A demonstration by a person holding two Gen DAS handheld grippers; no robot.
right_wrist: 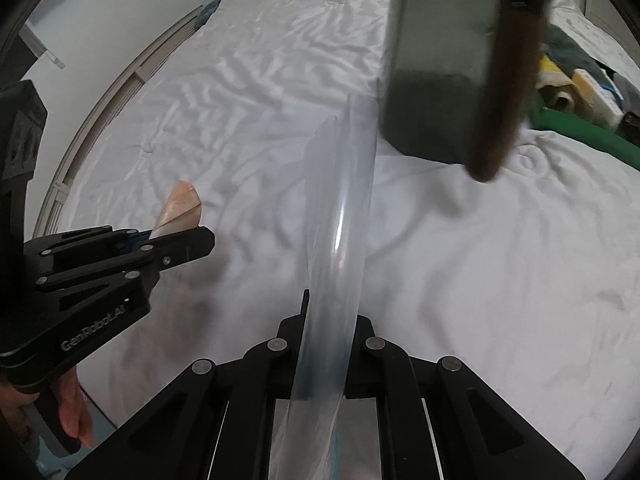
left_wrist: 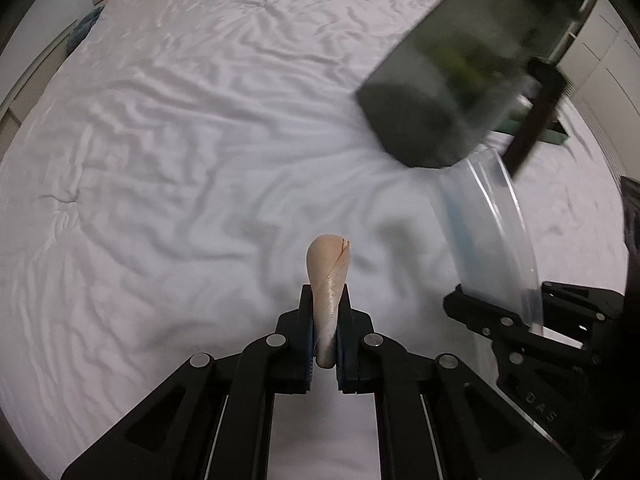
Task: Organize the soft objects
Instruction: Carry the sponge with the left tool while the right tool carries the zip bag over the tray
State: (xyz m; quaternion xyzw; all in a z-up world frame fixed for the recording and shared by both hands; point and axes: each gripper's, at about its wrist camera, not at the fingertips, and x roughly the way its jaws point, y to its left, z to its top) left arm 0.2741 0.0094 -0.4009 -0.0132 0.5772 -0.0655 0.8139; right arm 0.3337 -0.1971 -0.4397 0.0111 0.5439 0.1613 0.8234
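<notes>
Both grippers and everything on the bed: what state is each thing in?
Left gripper: shut on peach fabric piece.
Right gripper: shut on clear plastic bag, which hangs lifted.
Dark box: in mid-air, blurred.
White bedsheet: wrinkled.
Clothes pile: jumbled.

Each camera sits on its own gripper, looking steeply down along the fingers, close above the white bed [left_wrist: 200,140]. Both views share the rumpled sheet, and each shows the other gripper beside it

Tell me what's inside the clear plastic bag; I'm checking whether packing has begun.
The clear plastic bag looks flat and empty where visible; its lower end is out of frame.
</notes>
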